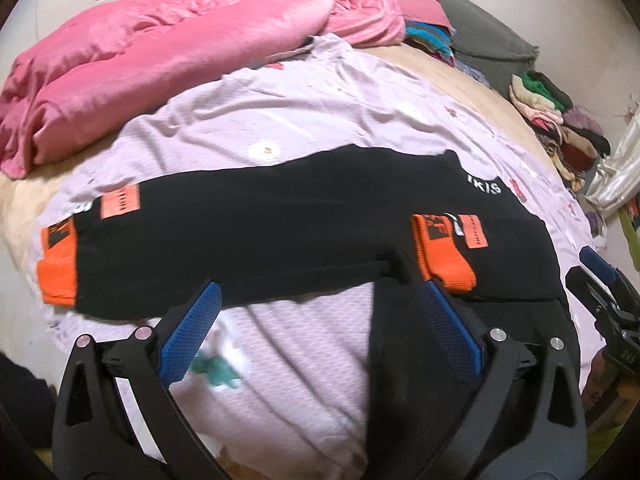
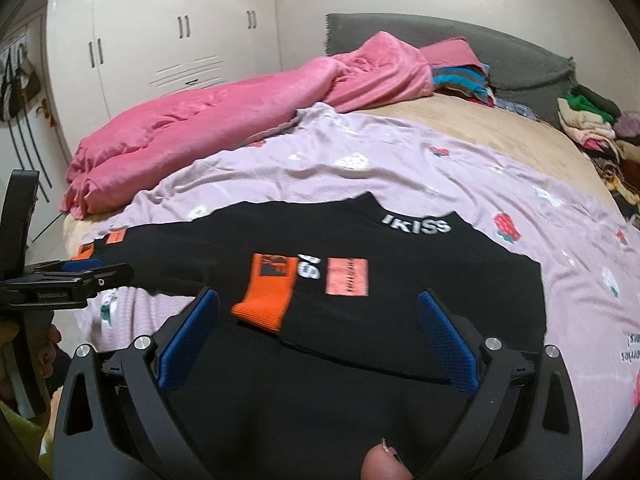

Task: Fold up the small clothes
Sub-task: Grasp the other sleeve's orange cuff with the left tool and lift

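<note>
A small black long-sleeved top with orange cuffs lies flat on a lilac sheet. One sleeve is folded in, its orange cuff on the body; the other sleeve stretches left to its cuff. My left gripper is open and empty just above the top's lower edge. My right gripper is open and empty above the top's body, close to the folded cuff. The right gripper also shows at the left wrist view's right edge, the left gripper at the right wrist view's left edge.
A pink blanket is bunched at the bed's far left. A pile of mixed clothes lies at the far right by a grey headboard. White wardrobe doors stand beyond the bed.
</note>
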`<act>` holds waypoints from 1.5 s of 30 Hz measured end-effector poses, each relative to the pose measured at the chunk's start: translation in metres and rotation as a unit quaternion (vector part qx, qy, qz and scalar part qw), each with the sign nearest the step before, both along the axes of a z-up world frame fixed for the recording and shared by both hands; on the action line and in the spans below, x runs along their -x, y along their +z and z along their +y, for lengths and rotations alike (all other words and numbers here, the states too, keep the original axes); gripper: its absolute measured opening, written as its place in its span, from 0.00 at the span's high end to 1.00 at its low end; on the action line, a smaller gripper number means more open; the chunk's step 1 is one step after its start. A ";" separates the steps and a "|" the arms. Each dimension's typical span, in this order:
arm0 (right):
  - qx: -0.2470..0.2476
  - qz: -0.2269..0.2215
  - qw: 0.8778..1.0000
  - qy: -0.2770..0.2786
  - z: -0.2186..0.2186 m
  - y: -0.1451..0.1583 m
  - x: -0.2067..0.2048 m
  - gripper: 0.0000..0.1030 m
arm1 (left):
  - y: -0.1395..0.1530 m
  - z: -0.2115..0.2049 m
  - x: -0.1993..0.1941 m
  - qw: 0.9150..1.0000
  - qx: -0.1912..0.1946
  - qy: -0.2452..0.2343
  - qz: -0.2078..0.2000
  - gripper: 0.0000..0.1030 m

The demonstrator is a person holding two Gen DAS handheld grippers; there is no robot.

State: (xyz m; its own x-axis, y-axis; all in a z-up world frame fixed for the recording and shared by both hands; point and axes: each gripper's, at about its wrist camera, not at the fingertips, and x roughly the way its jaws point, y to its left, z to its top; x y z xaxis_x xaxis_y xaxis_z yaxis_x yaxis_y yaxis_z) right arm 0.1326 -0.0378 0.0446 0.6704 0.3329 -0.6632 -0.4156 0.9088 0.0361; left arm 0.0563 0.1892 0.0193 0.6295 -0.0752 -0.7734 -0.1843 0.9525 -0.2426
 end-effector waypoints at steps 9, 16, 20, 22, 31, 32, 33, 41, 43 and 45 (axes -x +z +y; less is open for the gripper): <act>0.006 -0.007 0.999 0.050 0.047 0.004 0.002 0.04 | -0.003 0.033 0.018 0.999 0.004 0.040 0.001 0.09; 0.009 -0.011 0.996 0.086 0.079 0.008 0.004 0.04 | -0.007 0.059 0.032 0.997 0.010 0.072 0.004 0.09; 0.011 -0.012 0.994 0.108 0.100 0.009 0.006 0.04 | -0.012 0.076 0.039 0.996 0.018 0.091 0.007 0.09; 0.011 -0.012 0.993 0.115 0.108 0.008 0.006 0.04 | -0.014 0.083 0.043 0.995 0.022 0.099 0.008 0.09; 0.011 0.001 0.989 0.151 0.142 0.000 0.010 0.04 | -0.028 0.122 0.060 0.988 0.044 0.145 0.015 0.09; 0.011 0.001 0.988 0.153 0.145 -0.001 0.011 0.04 | -0.029 0.128 0.062 0.987 0.046 0.152 0.016 0.09; 0.012 0.002 0.988 0.155 0.148 -0.002 0.012 0.04 | -0.031 0.132 0.064 0.986 0.049 0.157 0.016 0.09; 0.000 0.014 0.989 0.145 0.145 -0.009 0.010 0.04 | -0.049 0.171 0.075 0.973 0.095 0.212 0.007 0.09; -0.002 0.019 0.990 0.138 0.141 -0.012 0.009 0.04 | -0.053 0.178 0.076 0.970 0.100 0.223 0.003 0.09; -0.004 0.025 0.991 0.129 0.134 -0.015 0.007 0.04 | -0.058 0.185 0.077 0.966 0.110 0.235 -0.003 0.21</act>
State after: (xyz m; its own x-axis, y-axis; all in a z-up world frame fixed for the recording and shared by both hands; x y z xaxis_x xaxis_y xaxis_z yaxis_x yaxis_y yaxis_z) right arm 0.1254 0.0963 0.0295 0.5290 0.4935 -0.6904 -0.6310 0.7727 0.0688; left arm -0.0208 0.3739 -0.0383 0.6385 0.0575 -0.7675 -0.5813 0.6895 -0.4320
